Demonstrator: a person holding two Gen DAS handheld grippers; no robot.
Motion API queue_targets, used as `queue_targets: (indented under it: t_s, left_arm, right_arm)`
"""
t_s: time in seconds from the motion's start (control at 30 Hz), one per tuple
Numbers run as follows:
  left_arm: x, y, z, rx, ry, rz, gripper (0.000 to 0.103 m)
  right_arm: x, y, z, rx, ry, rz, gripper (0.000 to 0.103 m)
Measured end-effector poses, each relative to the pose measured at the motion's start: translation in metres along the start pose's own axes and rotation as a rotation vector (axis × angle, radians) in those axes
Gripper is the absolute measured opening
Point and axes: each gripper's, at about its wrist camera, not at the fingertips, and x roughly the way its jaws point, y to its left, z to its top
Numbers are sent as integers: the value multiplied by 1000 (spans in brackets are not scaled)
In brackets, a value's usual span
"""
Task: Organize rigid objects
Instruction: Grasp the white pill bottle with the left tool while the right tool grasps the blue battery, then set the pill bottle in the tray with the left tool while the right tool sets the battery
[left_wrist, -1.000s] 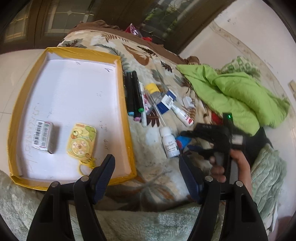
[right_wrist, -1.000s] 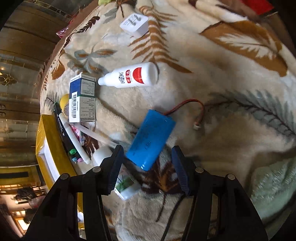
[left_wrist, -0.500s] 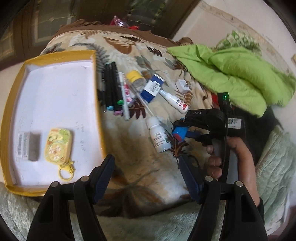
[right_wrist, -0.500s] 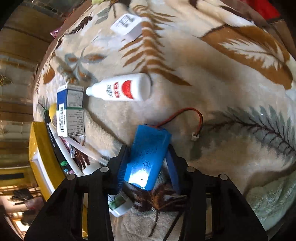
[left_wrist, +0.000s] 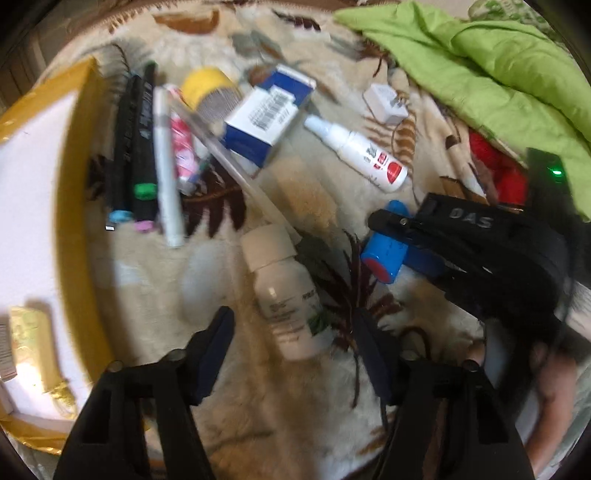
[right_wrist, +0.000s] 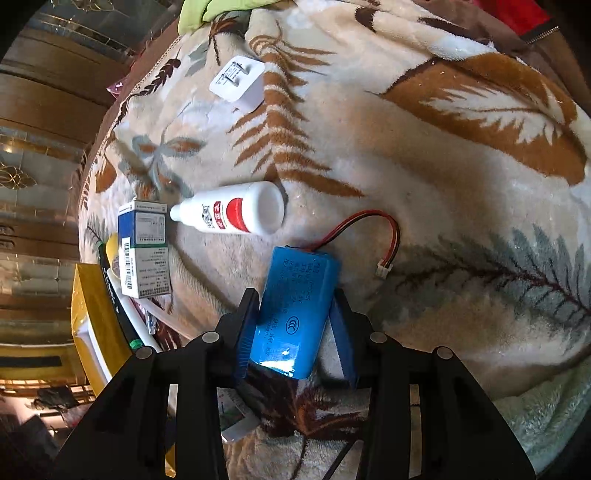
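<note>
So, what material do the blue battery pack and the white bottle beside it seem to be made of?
Blue battery pack: apparently glossy plastic shrink wrap, as shown by the bright glare and printed text; held in the right claw.
White bottle: probably smooth, opaque plastic with a soft sheen and a red printed label.

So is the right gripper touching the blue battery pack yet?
Touching. In the right wrist view both pads of the right gripper press against the sides of the blue battery pack, with no gap showing on either side.
</note>
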Motion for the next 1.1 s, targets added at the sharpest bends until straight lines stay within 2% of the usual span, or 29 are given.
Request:
queue_targets:
  t_s: [0.07, 0.17, 0.27, 0.37, 0.47, 0.6, 0.7, 0.77, 0.87, 0.97, 1.03, 1.1]
  left_arm:
    - [11, 2, 2, -19, 23, 14, 47]
    - [12, 6, 0, -47, 17, -1, 40]
    - [5, 15, -6, -69, 8, -36, 39]
    - [-7, 33, -15, -112, -8, -104, 38]
    - [-30, 55, -24, -170, -33, -194, 36]
    - [-65, 83, -37, -199, -82, -267, 34]
    - [-87, 99, -47, -220, -127, -297, 34]
    - [-97, 106, -53, -244, -149, -325, 34]
    - [-110, 124, -58, -301, -197, -378, 34]
    - [-120, 143, -57, -336, -229, -407, 34]
    - [-125, 150, -56, -352, -245, -434, 34]
    - [-129, 156, -57, -365, -255, -461, 34]
  right_arm:
    - [-4, -5, 2, -1, -9, 7, 39]
    - [-11, -14, -4, 1, -24, 24, 39]
    - [-13, -11, -6, -12, -37, 41, 39]
    - [-13, -5, -11, -48, -34, 25, 39]
    - [-13, -6, -12, -30, -36, 33, 39]
    - [-18, -6, -16, -19, -46, 50, 39]
    - [-9, 10, -24, -109, 21, 9, 39]
    - [-8, 18, -29, -146, 25, -31, 39]
    - [-19, 10, -28, -101, 6, 43, 39]
    - [-31, 18, -32, -132, -35, 62, 38]
    - [-32, 22, -36, -138, -24, 46, 38]
    - [-28, 13, -36, -93, 2, 51, 38]
